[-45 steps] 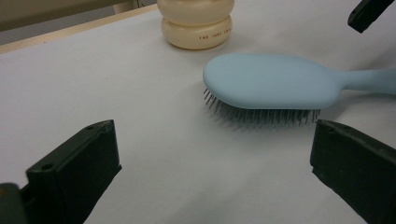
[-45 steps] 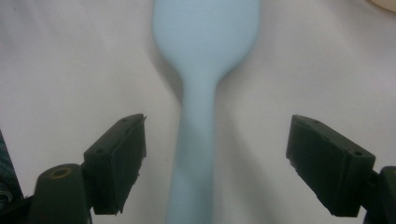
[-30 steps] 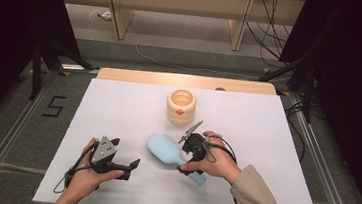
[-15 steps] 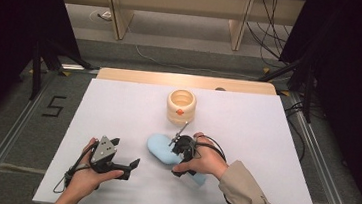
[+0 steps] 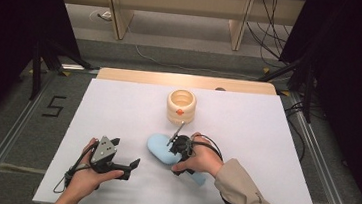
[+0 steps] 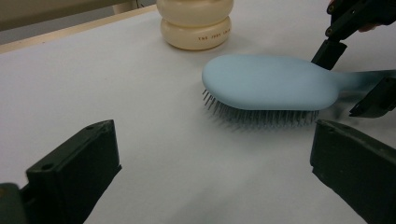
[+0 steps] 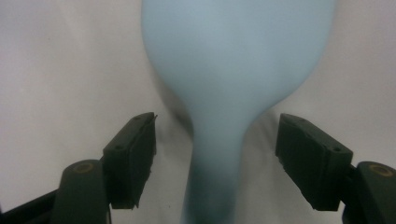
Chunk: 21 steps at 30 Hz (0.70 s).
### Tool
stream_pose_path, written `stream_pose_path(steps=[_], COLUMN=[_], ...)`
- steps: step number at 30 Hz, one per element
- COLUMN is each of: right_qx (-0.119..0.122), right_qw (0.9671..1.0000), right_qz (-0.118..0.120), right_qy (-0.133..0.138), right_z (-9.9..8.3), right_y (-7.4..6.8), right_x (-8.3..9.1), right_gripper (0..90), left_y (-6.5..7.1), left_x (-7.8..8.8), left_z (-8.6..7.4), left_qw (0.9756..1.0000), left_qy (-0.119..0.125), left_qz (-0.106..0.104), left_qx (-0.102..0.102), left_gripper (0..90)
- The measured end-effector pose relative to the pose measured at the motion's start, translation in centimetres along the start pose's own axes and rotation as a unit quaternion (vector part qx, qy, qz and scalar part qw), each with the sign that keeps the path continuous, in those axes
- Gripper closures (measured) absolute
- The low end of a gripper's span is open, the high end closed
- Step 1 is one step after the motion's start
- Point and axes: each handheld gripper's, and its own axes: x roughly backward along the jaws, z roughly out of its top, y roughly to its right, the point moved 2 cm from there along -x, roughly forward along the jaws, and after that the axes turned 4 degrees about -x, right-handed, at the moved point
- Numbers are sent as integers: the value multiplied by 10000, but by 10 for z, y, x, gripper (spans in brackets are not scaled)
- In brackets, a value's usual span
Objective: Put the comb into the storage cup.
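Hairbrush [image 7: 233, 70] handle sits btwn right gripper [image 7: 215, 161] jaws, which have just been closing w/ gaps both sides, bristles down on white table [image 5: 266, 130] near cream jar [image 5: 181, 107]; left gripper [image 5: 130, 166] spread, apart.

Pale-blue hairbrush [image 5: 160, 148] — cream jar [image 5: 181, 106]

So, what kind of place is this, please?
Probably a lab set up for recording, not a home: a white table between black curtains, loose cables on the floor, and a floor mark "5".
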Motion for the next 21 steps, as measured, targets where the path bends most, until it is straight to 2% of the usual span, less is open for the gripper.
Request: stream_pose_path(steps=[3,4,9,21], right_qx=[9,-74,-65,-114], right_qw=[9999,9999,9999,9996], right_qz=[-6,9,30,-132], right_qy=[-112,-107,-111,-222], right_z=[1,1,2,6], right_y=[1,0,3,1], right_x=[-2,-3,-3,-3], right_gripper=[330,333,369,449], left_y=[0,0,0,0], left_x=[0,0,0,0], left_z=[0,0,0,0], left_qw=[10000,10000,10000,10000], left_qy=[1,0,-2,4], left_qz=[-1,-2,-11,-18], left_qx=[4,2,3,6], left_gripper=[8,9,9,9])
